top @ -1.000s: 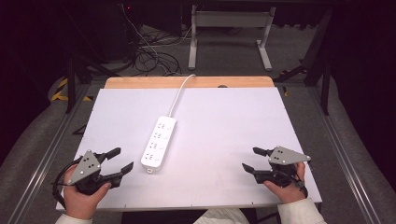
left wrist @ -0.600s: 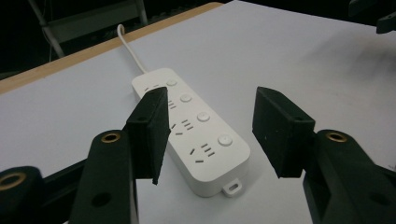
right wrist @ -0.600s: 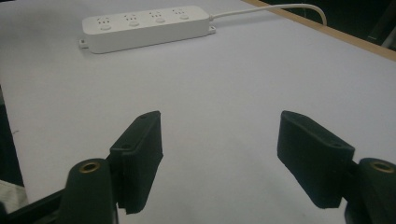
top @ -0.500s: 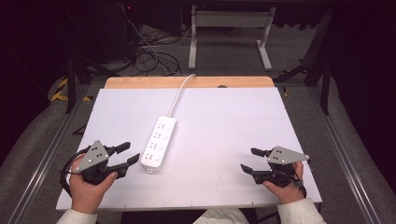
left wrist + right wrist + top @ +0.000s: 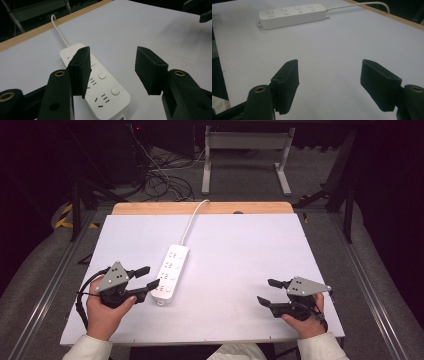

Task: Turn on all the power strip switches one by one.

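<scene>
Item: power strip, flat on table. L gripper nearing near end, jaws spread; straddling body squarely advised. R gripper idling, spread.

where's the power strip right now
In the high view the power strip lies left of centre on the white table, its near end just beside the open left tongs, cord running toward the far edge.

The power strip is smooth white plastic with a slight sheen; its cord has a smooth white sheath. The table top is matt white, with a bare wood strip along the far edge. The left gripper and right gripper have matt black jaws with brass-coloured inserts and matt grey plates.
</scene>
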A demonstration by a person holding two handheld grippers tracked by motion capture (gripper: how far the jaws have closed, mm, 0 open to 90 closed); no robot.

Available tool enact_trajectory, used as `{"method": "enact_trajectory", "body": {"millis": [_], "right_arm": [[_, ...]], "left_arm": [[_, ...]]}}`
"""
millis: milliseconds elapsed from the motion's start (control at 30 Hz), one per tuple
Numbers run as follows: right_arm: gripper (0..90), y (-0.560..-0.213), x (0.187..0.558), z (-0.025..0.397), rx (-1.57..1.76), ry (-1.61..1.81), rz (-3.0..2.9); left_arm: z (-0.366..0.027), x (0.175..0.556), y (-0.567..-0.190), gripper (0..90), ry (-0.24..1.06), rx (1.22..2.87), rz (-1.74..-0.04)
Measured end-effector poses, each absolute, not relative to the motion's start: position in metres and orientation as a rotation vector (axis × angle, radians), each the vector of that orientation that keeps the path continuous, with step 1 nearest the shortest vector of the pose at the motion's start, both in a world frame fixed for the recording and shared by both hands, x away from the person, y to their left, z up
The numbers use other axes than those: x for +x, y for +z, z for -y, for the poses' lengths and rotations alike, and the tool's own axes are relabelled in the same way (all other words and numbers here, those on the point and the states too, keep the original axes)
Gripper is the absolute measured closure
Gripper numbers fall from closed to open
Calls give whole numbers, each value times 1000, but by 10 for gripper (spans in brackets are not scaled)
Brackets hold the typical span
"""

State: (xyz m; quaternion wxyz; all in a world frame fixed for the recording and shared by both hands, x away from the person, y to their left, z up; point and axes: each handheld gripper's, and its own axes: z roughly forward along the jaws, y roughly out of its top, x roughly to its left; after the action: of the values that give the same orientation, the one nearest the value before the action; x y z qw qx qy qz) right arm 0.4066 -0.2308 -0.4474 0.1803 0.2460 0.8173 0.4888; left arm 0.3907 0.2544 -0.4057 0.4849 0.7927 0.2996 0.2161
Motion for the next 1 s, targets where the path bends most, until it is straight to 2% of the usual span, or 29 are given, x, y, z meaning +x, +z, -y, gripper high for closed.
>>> {"method": "enact_trajectory", "body": {"millis": [533,800,867,1000], "right_arm": [[317,-448,407,231,693,1389,-2313],[330,-449,406,227,675,1385,-2326],[348,-449,407,227,677,1393,-2327],[349,-450,407,227,678,1401,-2335]], "left_arm": [[-243,409,-409,534,510,1964,-734],[-242,417,-410,852,446,1966,-766],[-239,421,-414,896,443,1987,-777],[-237,426,-417,900,426,2010,-790]]}}
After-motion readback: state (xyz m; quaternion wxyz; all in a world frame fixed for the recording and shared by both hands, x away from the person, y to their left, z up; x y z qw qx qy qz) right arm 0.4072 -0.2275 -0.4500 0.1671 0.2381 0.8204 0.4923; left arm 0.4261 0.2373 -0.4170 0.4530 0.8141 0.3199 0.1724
